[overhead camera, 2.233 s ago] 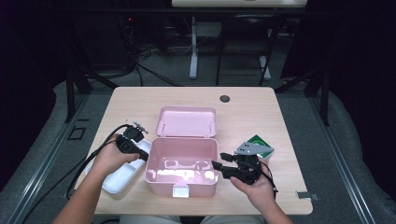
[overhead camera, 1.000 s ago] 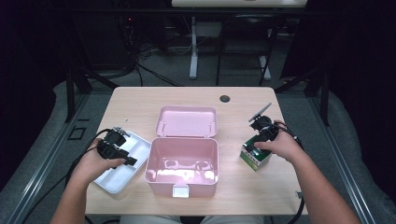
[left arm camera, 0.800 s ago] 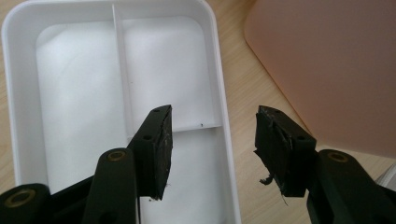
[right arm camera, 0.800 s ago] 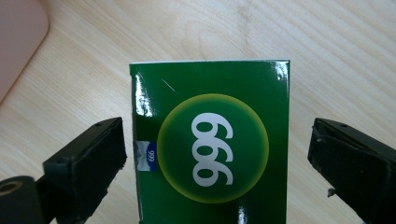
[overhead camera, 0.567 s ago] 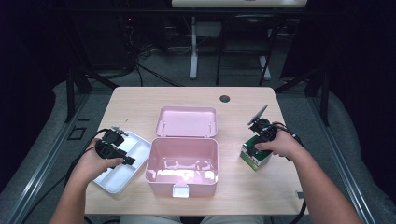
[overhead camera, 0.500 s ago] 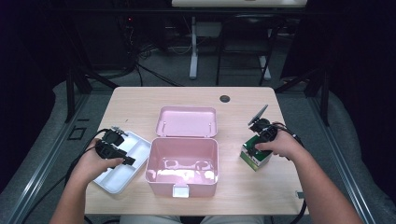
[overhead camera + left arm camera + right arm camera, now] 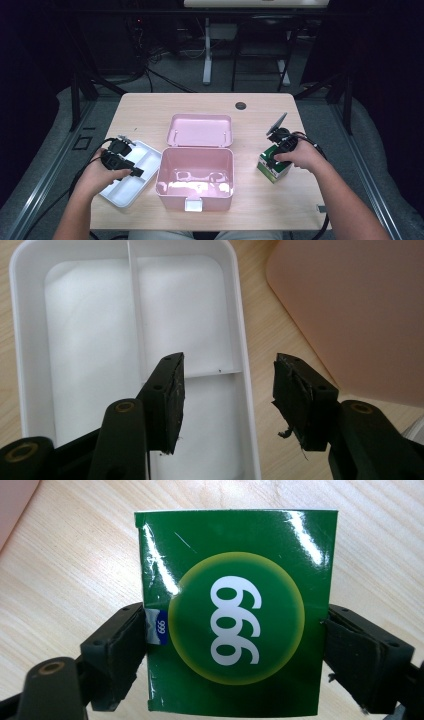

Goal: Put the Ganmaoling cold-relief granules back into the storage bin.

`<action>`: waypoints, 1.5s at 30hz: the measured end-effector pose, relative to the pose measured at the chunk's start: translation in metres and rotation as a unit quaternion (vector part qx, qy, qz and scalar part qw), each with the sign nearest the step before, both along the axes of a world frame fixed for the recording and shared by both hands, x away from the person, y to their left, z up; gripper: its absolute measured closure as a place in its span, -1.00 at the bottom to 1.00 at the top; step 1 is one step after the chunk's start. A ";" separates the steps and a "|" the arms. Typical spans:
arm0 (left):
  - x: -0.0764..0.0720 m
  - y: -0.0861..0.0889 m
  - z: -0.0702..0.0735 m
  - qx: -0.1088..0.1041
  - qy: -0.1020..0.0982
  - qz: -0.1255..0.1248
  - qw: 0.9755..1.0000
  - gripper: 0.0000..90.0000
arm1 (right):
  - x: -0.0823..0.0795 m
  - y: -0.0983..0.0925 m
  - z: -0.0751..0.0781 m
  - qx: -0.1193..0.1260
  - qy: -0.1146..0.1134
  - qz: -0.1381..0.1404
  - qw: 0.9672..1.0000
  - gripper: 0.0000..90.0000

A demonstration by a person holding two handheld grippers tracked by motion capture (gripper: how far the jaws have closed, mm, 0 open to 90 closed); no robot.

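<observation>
At the left of the table we are holding the left gripper [image 7: 134, 171] over the white divided tray [image 7: 148, 153], which is lying on the wooden table [image 7: 150, 112] just beside the pink box [image 7: 196, 176]. In the left gripper view its black jaws are standing wide apart with nothing between them, released above the tray [image 7: 30, 340]; one jaw is hanging over the tray's inner divider, the other over the bare wood between the tray's rim and the pink box [image 7: 360, 305].

In the middle the pink box is sitting open, its lid [image 7: 200, 130] lying flat behind it and touching its back edge. Its inside is looking glossy; we cannot tell what, if anything, is lying in it.

At the right we are gripping the green carton [image 7: 272, 167] with the right gripper [image 7: 272, 162], well apart from the pink box and near the table's right edge. In the right gripper view the right gripper [image 7: 235, 645] is pressing its jaws against the two opposite sides of the carton [image 7: 240, 580], whose face is showing a yellow-rimmed circle with white "999" digits. The carton is resting on the wood.
</observation>
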State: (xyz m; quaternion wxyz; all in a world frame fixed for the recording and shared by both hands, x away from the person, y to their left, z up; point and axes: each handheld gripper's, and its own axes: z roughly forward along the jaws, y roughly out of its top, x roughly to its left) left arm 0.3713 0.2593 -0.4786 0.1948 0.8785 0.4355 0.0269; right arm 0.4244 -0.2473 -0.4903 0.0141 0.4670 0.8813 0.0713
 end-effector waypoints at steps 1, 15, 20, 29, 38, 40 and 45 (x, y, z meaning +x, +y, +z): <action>0.000 0.000 0.000 -0.001 0.001 0.002 1.000 0.04 | 0.000 0.000 0.000 -0.001 0.002 0.001 1.000 -0.65; 0.000 0.003 0.002 -0.007 -0.003 0.003 1.000 0.04 | -0.006 0.019 0.041 -0.024 -0.030 0.112 0.993 -0.62; 0.000 0.005 0.002 -0.009 -0.004 0.003 1.000 0.04 | -0.013 0.033 0.058 -0.030 -0.051 0.249 0.967 -0.63; 0.000 0.004 0.001 -0.011 -0.002 0.005 1.000 0.04 | -0.021 0.055 0.078 -0.029 -0.039 0.349 0.936 -0.62; 0.000 0.001 0.000 -0.009 0.000 0.000 1.000 0.04 | -0.033 0.071 0.105 -0.028 -0.045 0.381 0.923 -0.62; 0.000 0.001 0.000 -0.008 0.001 -0.001 1.000 0.04 | -0.037 0.077 0.113 -0.026 -0.045 0.387 0.920 -0.62; 0.000 -0.003 -0.003 -0.002 0.006 -0.006 1.000 0.04 | -0.049 0.097 0.132 -0.014 -0.051 0.404 0.913 -0.62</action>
